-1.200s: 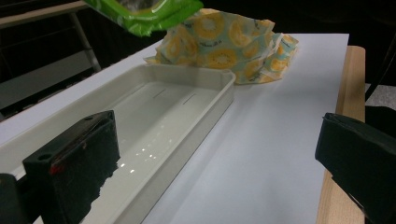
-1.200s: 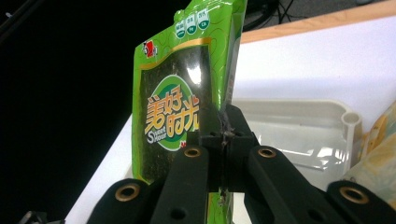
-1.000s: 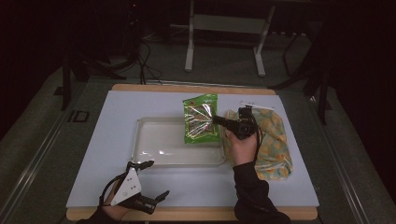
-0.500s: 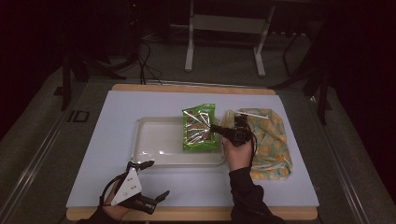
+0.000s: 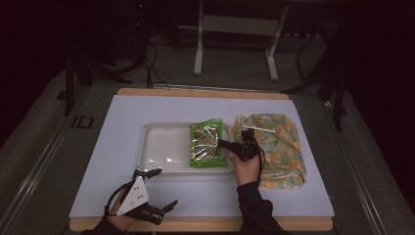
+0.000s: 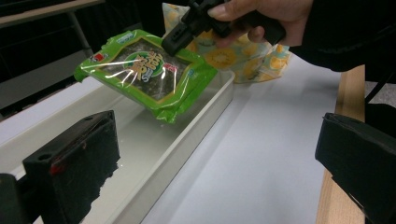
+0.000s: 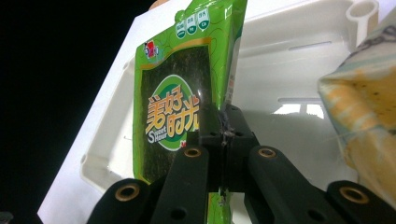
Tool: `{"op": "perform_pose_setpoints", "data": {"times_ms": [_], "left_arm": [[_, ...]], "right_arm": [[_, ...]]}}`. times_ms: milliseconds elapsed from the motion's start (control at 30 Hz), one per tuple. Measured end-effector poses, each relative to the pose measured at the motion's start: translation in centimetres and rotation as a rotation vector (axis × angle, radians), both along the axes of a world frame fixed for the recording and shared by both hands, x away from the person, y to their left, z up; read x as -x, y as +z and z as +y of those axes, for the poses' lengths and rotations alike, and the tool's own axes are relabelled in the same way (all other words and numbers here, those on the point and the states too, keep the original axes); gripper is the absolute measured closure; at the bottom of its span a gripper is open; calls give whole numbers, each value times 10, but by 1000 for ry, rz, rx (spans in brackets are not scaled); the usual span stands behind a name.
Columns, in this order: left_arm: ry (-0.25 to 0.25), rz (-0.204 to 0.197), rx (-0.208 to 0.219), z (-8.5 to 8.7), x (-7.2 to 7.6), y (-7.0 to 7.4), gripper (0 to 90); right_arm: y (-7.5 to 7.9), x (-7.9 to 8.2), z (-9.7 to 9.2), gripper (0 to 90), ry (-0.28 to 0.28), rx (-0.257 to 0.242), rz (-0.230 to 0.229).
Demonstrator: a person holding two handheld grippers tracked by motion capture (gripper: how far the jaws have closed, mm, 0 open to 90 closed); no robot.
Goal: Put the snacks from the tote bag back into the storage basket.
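Green seaweed packet (image 5: 208, 144) pinched by right gripper (image 5: 226, 144), seemingly over white tray (image 5: 161, 147), left gripper (image 5: 164, 190) agape

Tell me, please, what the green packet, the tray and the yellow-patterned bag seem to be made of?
Packet: glossy plastic film; glare streaks and crinkles.
Tray: probably rigid white plastic, smooth, with highlights.
Bag: soft and rumpled, likely cloth or thin film; hard to tell.

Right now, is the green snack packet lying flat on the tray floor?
No. In the left gripper view the green snack packet hangs tilted above the white tray, pinched by the right gripper.
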State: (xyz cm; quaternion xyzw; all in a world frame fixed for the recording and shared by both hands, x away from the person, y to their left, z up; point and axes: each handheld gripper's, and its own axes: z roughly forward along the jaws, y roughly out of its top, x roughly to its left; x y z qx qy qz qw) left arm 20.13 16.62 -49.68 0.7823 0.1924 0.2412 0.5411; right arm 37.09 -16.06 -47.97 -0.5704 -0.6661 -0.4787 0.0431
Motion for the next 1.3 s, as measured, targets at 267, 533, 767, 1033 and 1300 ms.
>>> {"op": "perform_pose_setpoints", "data": {"times_ms": [267, 533, 767, 1033, 1300], "left_arm": [[-3, -1, -2, 0, 0, 0, 3], [-4, -1, -3, -1, 0, -1, 3], [-5, 0, -7, -1, 0, -1, 3], [-5, 2, -11, -1, 0, -1, 3], [-6, 1, -12, -1, 0, -1, 3]], "right_arm": [[-13, 1, 3, 889, 7, 14, 27], [-22, 4, 5, 889, 10, 21, 42], [-30, 5, 3, 888, 7, 23, 67], [-35, 4, 2, 888, 7, 35, 88], [-35, -2, 7, 881, 12, 79, 113]]}}
